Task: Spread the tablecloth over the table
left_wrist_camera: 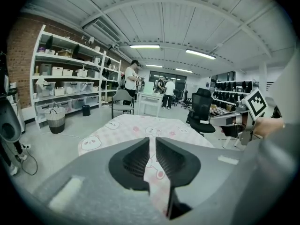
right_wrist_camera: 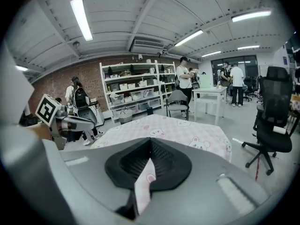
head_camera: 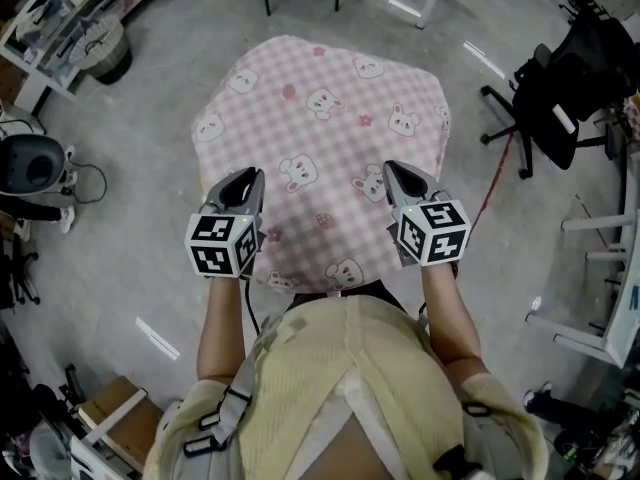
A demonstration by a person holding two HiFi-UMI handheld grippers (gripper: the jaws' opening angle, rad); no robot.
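You can't see the table itself in any view, because the tablecloth covers its top and hangs over the edges. In the head view your own chest cuts off the cloth's near hem, and the 2 marker cubes hide most of each gripper body. The gripper views are dim, and the stretch of cloth just past the jaws is blocked by the grey gripper housings.

The pink checked cloth with its bear print lies flat and spread ahead of you. It reaches from the 2 grippers to the far side, where it drapes down. The left gripper sits at the near left edge of the cloth. Its jaws stand a narrow slit apart, with a fold of the cloth pinched between the ribbed pads. The right gripper sits at the near right edge with its jaws pressed fully together. A strip of the cloth is caught between them and trails down toward the camera. Both grippers point forward across the cloth and tilt slightly down.
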